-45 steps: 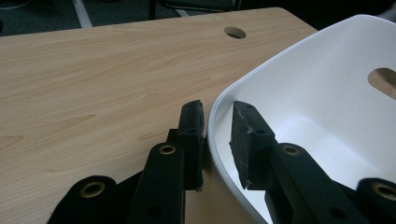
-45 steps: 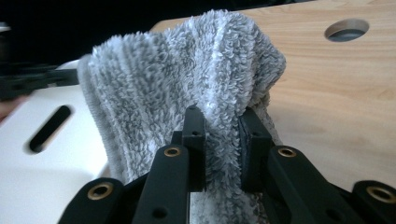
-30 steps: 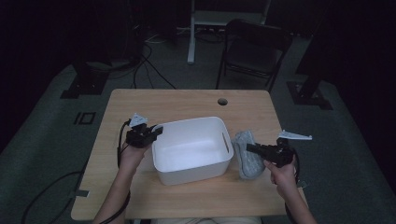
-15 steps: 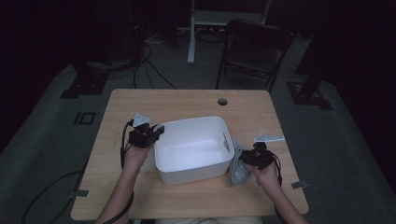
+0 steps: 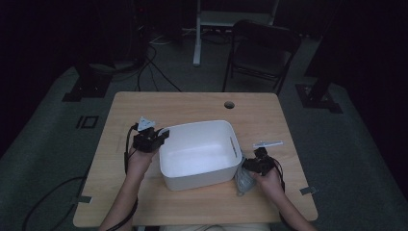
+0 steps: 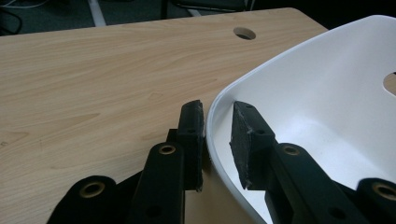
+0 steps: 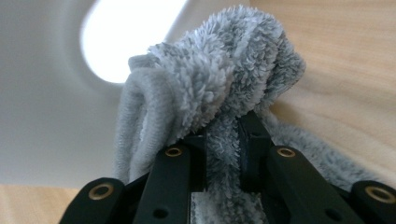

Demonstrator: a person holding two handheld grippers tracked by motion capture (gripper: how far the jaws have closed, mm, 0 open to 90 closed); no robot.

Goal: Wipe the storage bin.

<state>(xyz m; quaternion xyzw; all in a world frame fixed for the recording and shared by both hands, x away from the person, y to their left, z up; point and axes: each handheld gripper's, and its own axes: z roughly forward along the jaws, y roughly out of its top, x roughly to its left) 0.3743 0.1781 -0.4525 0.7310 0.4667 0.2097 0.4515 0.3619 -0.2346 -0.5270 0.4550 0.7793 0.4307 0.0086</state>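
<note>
A white plastic tub [image 5: 192, 129] stands in the middle of the wooden table [image 5: 144, 106]. My left gripper [image 5: 161, 137] is shut on the tub's left rim. In the left gripper view the gripper [image 6: 217, 135] has one pad outside the tub [image 6: 327, 93] and one inside. My right gripper [image 5: 248, 166] sits low by the tub's right wall, shut on a grey fluffy cloth [image 5: 243, 182]. In the right gripper view the cloth [image 7: 210, 74] is pinched between the jaws of the gripper [image 7: 223, 140] and bunches up against the tub wall [image 7: 46, 93], below its handle opening [image 7: 126, 32].
A round cable hole [image 5: 229, 104] is in the table's far side. A dark folding chair [image 5: 262, 48] stands behind the table, and cables lie on the floor at the left. Bare wood lies left of and behind the tub.
My right gripper has come down and left toward the tub, dragging the cloth into a bunch against the tub's right wall. The left gripper has stayed on the rim.
</note>
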